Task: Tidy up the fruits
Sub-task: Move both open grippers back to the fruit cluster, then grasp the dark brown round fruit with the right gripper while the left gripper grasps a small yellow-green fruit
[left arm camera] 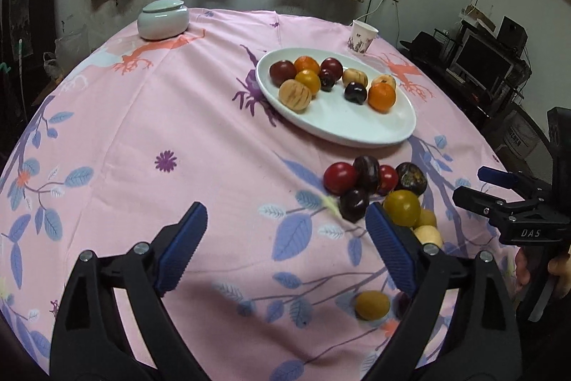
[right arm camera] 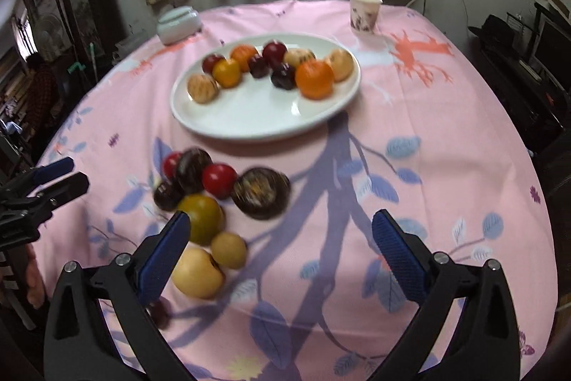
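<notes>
A white oval plate [left arm camera: 357, 127] [right arm camera: 249, 116] holds several fruits: oranges, dark plums, red plums and tan striped ones. A loose pile of fruit [left arm camera: 374, 188] [right arm camera: 214, 188] lies on the pink cloth in front of the plate: red, dark purple, yellow-green and pale yellow pieces. A single yellow fruit [left arm camera: 372, 305] lies nearer me. My left gripper [left arm camera: 285, 238] is open and empty, its right finger beside the pile. My right gripper [right arm camera: 278, 245] is open and empty, its left finger [right arm camera: 167, 249] over the pale fruit [right arm camera: 196, 274]. The right gripper also shows at the left view's right edge [left arm camera: 499, 195].
A pale green lidded jar [left arm camera: 163, 18] [right arm camera: 179, 24] stands at the table's far left. A paper cup [left arm camera: 361, 36] [right arm camera: 364, 13] stands at the far right. The round table [left arm camera: 142, 131] has a pink flowered cloth. Shelves and a monitor [left arm camera: 481, 59] stand to the right.
</notes>
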`<state>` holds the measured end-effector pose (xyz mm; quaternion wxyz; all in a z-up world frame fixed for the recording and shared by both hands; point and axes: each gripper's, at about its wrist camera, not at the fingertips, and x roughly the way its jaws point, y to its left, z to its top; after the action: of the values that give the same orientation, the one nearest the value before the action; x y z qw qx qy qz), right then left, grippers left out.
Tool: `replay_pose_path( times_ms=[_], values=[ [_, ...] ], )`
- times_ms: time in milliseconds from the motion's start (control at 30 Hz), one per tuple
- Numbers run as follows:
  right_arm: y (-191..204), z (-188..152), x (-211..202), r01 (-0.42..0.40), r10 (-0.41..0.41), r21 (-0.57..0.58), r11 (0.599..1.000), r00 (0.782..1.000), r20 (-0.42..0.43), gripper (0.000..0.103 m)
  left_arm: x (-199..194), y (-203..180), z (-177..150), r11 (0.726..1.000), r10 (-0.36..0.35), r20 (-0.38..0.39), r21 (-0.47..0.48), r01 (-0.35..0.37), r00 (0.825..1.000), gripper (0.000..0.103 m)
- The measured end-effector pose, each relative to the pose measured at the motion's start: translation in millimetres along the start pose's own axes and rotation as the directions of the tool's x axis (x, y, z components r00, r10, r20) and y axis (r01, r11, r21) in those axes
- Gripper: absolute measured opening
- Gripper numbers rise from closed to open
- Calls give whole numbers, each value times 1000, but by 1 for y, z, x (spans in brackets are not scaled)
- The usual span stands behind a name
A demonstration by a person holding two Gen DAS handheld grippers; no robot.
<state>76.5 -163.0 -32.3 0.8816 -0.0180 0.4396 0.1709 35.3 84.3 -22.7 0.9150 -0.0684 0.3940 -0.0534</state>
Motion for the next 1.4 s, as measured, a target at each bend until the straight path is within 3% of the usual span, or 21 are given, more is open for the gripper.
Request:
replay_pose_path(
  times_ms=[167,233,267,333,500,700,800,900,1033,1267,1300,1367,1400],
  values=[
    [0,-1,14,17,-16,-50,999,1000,22,101,1,3,-7,1000,16,-25,-4,-16,1000,92],
    [-1,4,24,-24,24,-70,997,1000,0,84,0,2,-7,1000,21,-20,0,-21,1000,92],
    [-1,8,32,-47,45,-79,996,999,-31,67,-1,2,-8,1000,26,-19,4,-26,999,92],
    [-2,13,46,-69,61,-89,994,995,-83,55,-1,0,-9,1000,30,-22,8,-30,999,92],
    [5,20,65,-137,117,-121,983,981,-158,54,-2,-2,-11,999,44,-35,21,-43,998,92],
    [24,25,75,-68,34,-219,973,987,-155,48,-6,-16,-18,993,85,-56,91,-80,995,92],
    [13,23,65,-78,55,-149,986,986,-155,48,-11,-20,-24,988,99,-67,121,-91,993,92],
    [-3,21,44,-47,37,-95,994,994,-101,48,-14,-23,-30,989,60,-93,139,-47,994,92],
    [-22,3,17,-80,80,-2,997,994,-72,48,-8,-35,-40,983,46,-151,184,-18,987,92],
    [-30,-32,-9,-127,132,63,990,988,-77,48,12,-54,-59,975,36,-238,223,18,971,91],
    [-31,-34,-11,-130,135,70,989,988,-73,48,16,-57,-61,973,34,-246,228,23,969,90],
    [-33,-36,-15,-135,140,79,988,988,-63,48,21,-58,-62,975,37,-239,220,17,970,73],
    [-34,-36,-16,-139,144,81,987,988,-60,48,23,-60,-62,975,40,-226,224,12,973,72]
  ],
)
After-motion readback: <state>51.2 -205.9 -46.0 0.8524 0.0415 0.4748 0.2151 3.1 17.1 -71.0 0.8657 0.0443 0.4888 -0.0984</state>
